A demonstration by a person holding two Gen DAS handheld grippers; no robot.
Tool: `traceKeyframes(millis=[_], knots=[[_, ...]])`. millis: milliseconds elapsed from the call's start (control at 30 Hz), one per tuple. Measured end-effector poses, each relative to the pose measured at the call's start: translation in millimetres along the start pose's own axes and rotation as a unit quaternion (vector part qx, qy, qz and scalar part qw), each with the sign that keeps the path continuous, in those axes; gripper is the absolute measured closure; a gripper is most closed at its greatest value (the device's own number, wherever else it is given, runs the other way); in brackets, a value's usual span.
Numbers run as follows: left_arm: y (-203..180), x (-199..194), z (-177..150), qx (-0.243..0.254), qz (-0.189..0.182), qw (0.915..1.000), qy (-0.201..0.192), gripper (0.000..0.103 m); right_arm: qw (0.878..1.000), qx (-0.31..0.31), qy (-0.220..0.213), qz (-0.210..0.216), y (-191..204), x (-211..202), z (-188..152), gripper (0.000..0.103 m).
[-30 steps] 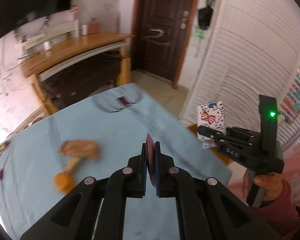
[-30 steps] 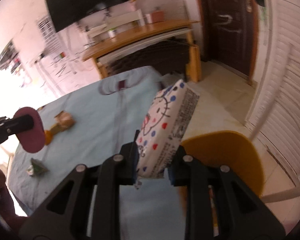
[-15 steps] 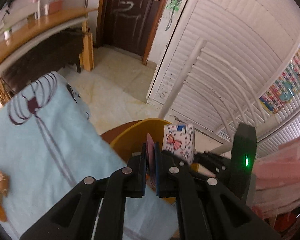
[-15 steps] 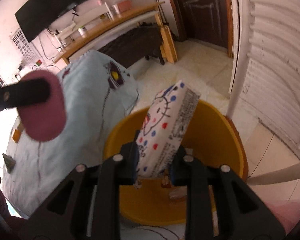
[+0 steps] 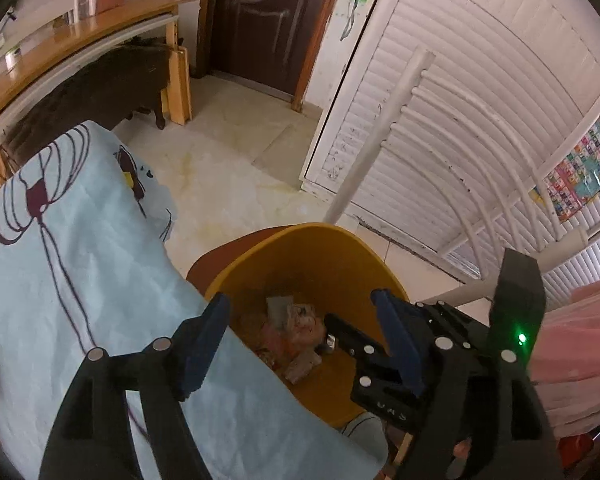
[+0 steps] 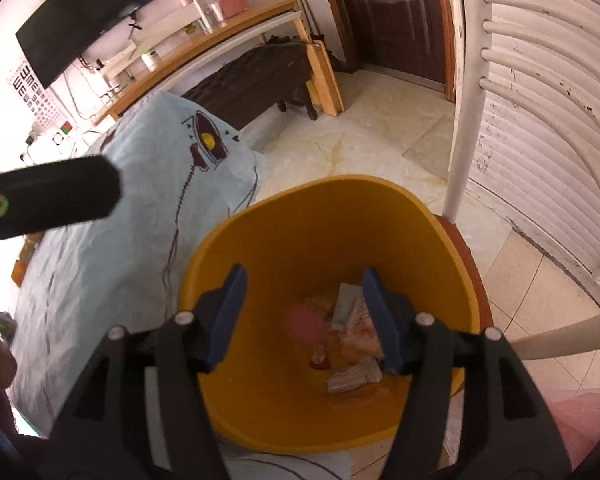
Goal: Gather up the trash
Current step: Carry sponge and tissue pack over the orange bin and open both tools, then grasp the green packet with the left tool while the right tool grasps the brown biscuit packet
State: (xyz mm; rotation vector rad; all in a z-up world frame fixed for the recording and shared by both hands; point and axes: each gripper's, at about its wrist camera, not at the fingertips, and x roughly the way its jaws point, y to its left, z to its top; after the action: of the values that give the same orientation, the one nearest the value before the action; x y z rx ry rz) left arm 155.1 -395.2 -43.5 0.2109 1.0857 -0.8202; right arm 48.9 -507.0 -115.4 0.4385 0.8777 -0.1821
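The trash [image 6: 352,344] lies in the bottom of the yellow bin [image 6: 268,240], directly below both claws. The right claw [image 6: 304,316] and left claw [image 5: 300,336] are opening, nothing between them (a pink blur is dropping). More litter would lie back on the blue-clothed desk [image 5: 60,280], leftward.

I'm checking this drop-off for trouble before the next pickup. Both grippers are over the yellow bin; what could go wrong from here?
1. The left gripper and right gripper, jaws opening and empty, hang close together over the bin; pulling back, they might knock each other.
2. The bin sits tight against the blue cloth; a gripper swinging back may snag the cloth edge.
3. A pink blur appears mid-fall in the bin; it might bounce.
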Motion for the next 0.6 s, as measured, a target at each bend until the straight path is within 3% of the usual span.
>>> traceKeyframes(millis=[300,600], knots=[[25.7,-54.5,-22.7,-0.025,0.003,0.9986,-0.046,0.029,1.000,-0.012,-0.012,0.003,16.1,-10.4,6.4,0.045],[71.7,-121.2,-56.8,-0.055,0.031,0.9927,-0.103,0.026,0.997,-0.067,-0.037,0.031,87.3,-29.0,25.3,0.045]])
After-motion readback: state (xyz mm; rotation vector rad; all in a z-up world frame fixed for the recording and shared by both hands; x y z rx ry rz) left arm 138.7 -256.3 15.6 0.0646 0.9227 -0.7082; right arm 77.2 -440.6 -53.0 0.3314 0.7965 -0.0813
